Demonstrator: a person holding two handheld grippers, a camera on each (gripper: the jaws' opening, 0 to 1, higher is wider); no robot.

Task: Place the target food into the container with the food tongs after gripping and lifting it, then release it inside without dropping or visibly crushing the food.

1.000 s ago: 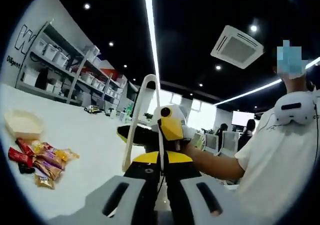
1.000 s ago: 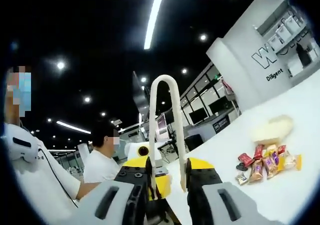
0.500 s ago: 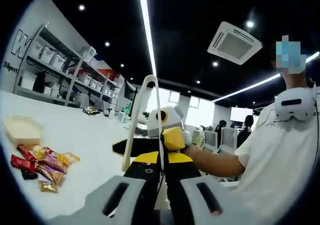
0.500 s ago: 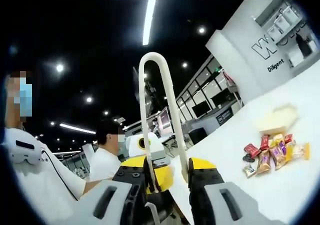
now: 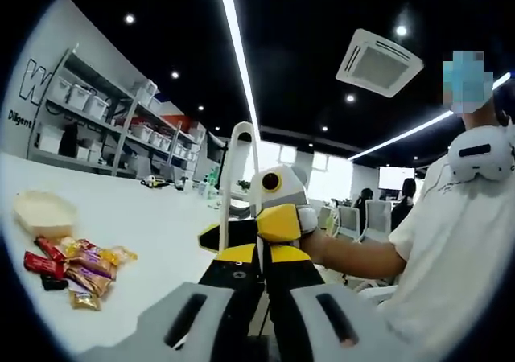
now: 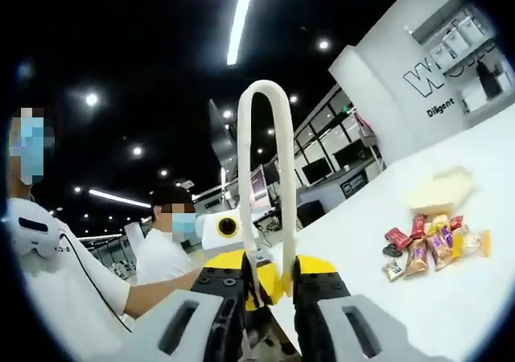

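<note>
Overhead, in both views: dark ceiling, long light strip, small round spotlights.

Left gripper view: left gripper [image 5: 256, 277] rising from the bottom centre, black and yellow jaws drawn close, pinching the food tongs [image 5: 234, 173], a white loop standing upright above the jaws at mid-frame. Just right of the tongs, the right gripper [image 5: 276, 217], yellow and white, held by a person's hand [image 5: 312, 237] reaching in from the right. Person in a white shirt [image 5: 451, 249] along the right edge. At lower left on the white table [image 5: 153, 225], a heap of wrapped snacks [image 5: 76, 264]; just above the heap, towards the left edge, a pale container [image 5: 46, 211], apart from the tongs. Shelving with bins [image 5: 88, 117] at upper left.

Right gripper view: right gripper [image 6: 265, 294] at bottom centre, jaws narrowed onto the two legs of the food tongs [image 6: 264, 169], loop end uppermost at frame centre. Left gripper [image 6: 224, 232] just left of the tongs. Wrapped snacks [image 6: 434, 245] at right of centre on the table [image 6: 378, 281], container [image 6: 438, 191] directly above them, touching or nearly so; cannot tell which.
</note>
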